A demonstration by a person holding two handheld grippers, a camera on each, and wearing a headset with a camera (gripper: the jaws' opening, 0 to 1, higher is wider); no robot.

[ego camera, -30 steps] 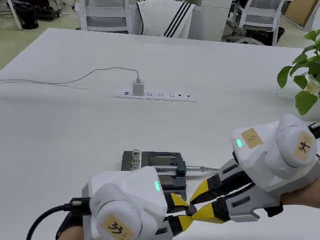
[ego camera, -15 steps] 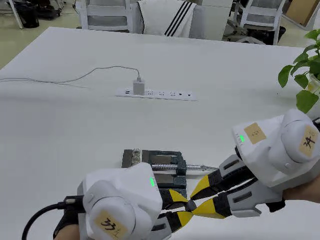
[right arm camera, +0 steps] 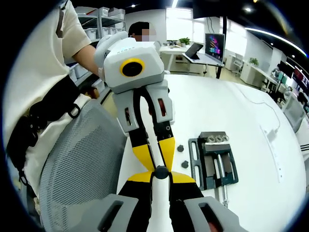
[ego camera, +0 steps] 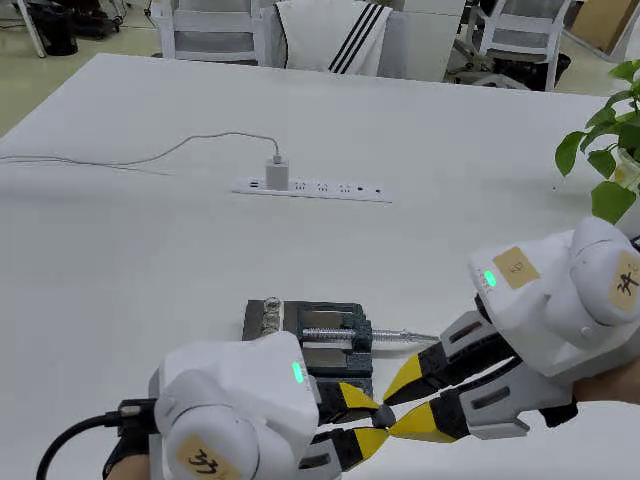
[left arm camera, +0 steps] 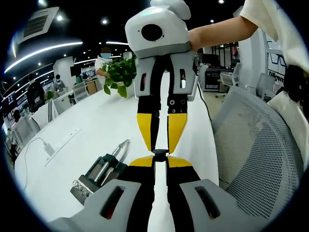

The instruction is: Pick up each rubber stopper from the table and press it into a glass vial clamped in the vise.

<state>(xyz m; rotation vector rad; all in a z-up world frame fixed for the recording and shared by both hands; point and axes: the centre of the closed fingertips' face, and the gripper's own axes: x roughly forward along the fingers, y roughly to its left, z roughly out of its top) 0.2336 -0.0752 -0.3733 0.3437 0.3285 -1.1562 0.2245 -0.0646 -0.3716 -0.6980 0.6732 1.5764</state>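
Jaws of the left gripper [left arm camera: 160,160], black with yellow tips, are standing drawn in to a narrow slit. The tips are touching a small dark round rubber stopper [right arm camera: 161,171]; whether they are gripping it cannot be told. In the head view this gripper is sitting at lower left over the white table [ego camera: 120,260].

Just beyond it a dark grey metal vise [ego camera: 325,335] is lying flat on the table. A row of clear glass vials [ego camera: 270,316] is standing clamped at its left end; whether any vial is plugged cannot be told. In the right gripper view, two loose stoppers [right arm camera: 180,148] are lying on the table just beside the vise.

The rubber stopper is sitting on the person's side of the vise, in no vial, where the two grippers are meeting tip to tip. The right gripper [right arm camera: 161,176] is reaching in from the right, its jaws nearly closed and pinching that stopper between the yellow tips.
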